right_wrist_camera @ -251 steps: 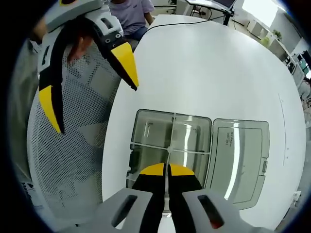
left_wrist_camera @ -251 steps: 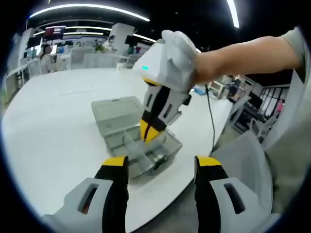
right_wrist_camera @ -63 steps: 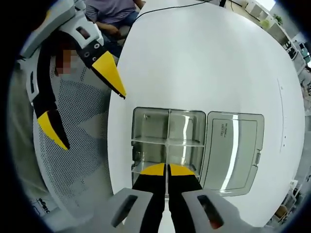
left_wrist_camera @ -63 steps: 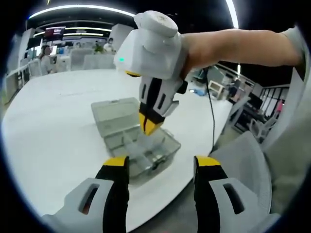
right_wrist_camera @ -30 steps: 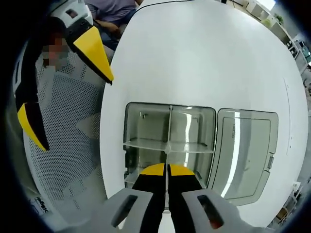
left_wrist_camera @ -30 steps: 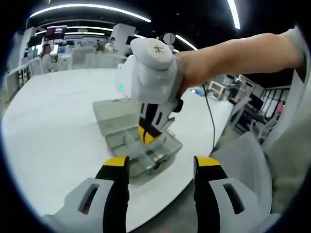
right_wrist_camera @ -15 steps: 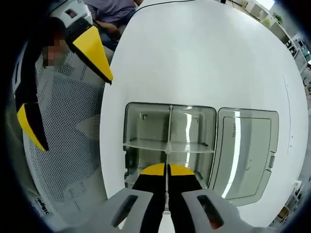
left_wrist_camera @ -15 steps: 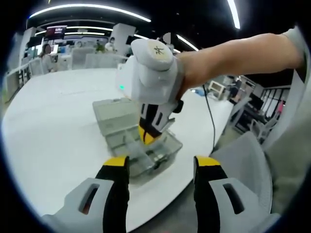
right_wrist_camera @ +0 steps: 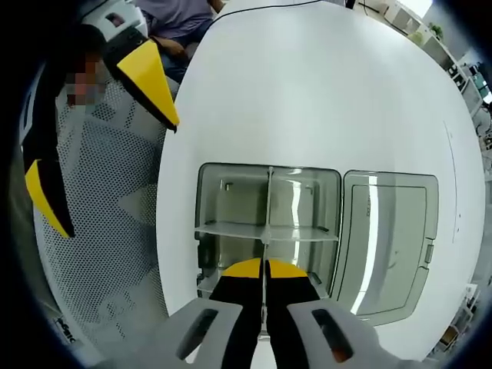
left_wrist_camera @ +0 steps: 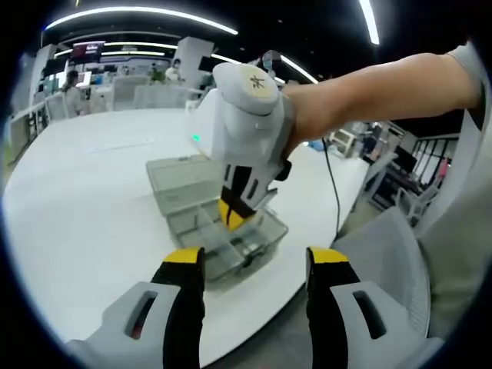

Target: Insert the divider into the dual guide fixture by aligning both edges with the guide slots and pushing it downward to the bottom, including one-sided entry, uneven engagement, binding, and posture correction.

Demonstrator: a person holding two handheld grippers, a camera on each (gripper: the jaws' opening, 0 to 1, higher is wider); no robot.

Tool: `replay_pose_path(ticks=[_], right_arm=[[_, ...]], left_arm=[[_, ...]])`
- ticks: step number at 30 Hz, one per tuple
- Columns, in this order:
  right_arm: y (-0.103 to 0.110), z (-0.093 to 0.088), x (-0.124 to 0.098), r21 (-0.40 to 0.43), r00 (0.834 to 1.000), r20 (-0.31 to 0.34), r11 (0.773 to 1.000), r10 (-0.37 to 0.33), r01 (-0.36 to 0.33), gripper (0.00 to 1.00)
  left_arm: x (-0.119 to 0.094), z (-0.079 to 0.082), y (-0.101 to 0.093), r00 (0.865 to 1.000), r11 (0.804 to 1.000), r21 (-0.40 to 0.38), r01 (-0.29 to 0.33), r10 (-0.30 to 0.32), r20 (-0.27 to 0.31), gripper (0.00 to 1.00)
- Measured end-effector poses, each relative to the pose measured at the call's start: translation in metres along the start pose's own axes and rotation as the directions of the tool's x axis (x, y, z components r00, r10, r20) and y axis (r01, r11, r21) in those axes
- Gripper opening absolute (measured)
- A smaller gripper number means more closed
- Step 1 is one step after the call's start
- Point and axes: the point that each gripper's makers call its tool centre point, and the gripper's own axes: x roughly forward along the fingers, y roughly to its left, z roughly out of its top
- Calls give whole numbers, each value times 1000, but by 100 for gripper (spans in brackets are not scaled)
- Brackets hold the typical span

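Your right gripper [right_wrist_camera: 265, 267], clamped on the thin divider [right_wrist_camera: 268, 201], holds it within the clear box [right_wrist_camera: 211, 231] near the table's [right_wrist_camera: 307, 92] edge; seating looks unfinished. Your left gripper [left_wrist_camera: 247, 261] hangs wide.

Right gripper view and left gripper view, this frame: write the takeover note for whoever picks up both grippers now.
Right gripper: shut on the thin clear plastic divider, held upright over the open clear plastic compartment box on the white round table.
Left gripper: open, empty, off the table edge.
Done: divider stands in the box, crossing the clear cross partition; hinged lid lies open.
Left: whether it has bottomed cannot be judged; check both edges, push down, release.
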Motion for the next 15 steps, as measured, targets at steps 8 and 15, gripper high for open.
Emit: replay_pose_path(ticks=[8,15], right_arm=[[1,2,-4,141,995,96,989,28,-42,0],[-7,11,-14,275,976,215,957,35,-95,9]], left_arm=[[-6,1,2,1000,1000,4,-5,5,1,50],[-10,2,4,1000,1000,10,-8,8,-4,50]])
